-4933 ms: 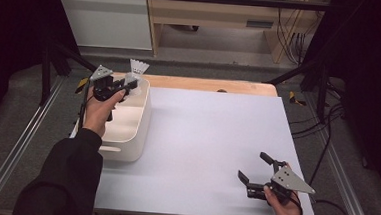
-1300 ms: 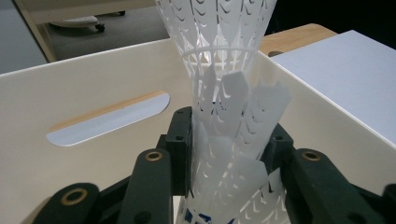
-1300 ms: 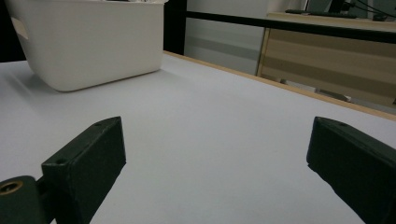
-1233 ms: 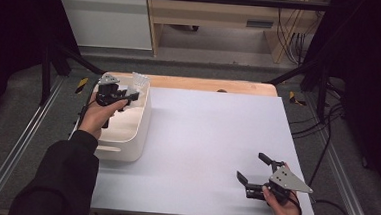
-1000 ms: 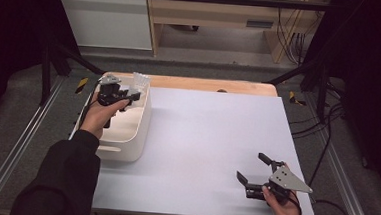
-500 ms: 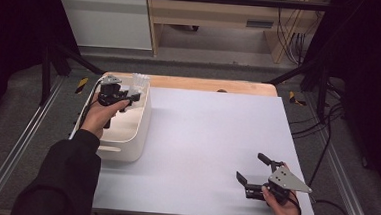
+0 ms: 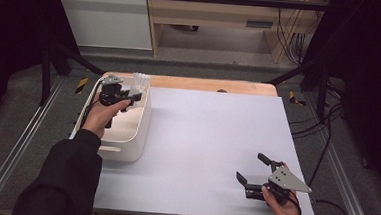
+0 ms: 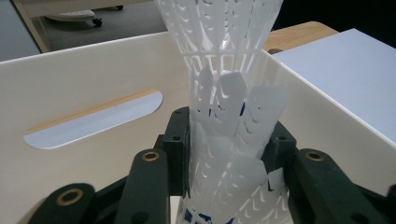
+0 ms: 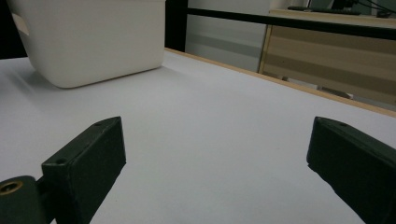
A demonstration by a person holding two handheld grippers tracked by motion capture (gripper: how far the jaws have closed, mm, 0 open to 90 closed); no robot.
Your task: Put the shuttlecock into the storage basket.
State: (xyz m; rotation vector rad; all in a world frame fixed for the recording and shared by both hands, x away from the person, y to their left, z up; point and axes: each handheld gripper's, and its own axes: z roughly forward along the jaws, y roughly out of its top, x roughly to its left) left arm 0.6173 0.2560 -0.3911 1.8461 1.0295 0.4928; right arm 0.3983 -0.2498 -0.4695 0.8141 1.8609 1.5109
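So the left gripper (image 7: 129, 94) is down inside the white plastic bin (image 7: 137, 134) at the far-left corner of the table (image 7: 211, 139), and it's got a stack of shuttlecocks (image 8: 229, 116) between its jaws. The left gripper view gives the best look: the shuttlecocks are nested one into another, all thin white plastic with that lattice skirt, rows of little cut-out windows, flaring wide at the top and narrowing where the black jaw pads sit on either side. There are small blue marks showing through the mesh lower down. The jaws have just been opening a bit; the pads still sit right against the stack on both sides, and I can't tell whether they're pressing. In the high view the top of the stack (image 7: 140, 79) pokes up above the bin's far rim.

The bin itself is smooth, matte, rounded at the corners, with a long oval handle slot (image 8: 93, 123) cut through the wall; light wood shows through it.

The right gripper (image 7: 255, 171) sits near the front-right corner of the table, jaws spread wide with nothing between them. In the right gripper view they're chunky, blocky black pads hovering just over the flat, pale, slightly satiny tabletop, with the bin (image 9: 88, 42) well off in the distance. A wooden edge strip (image 7: 205, 84) runs along the table's far side.
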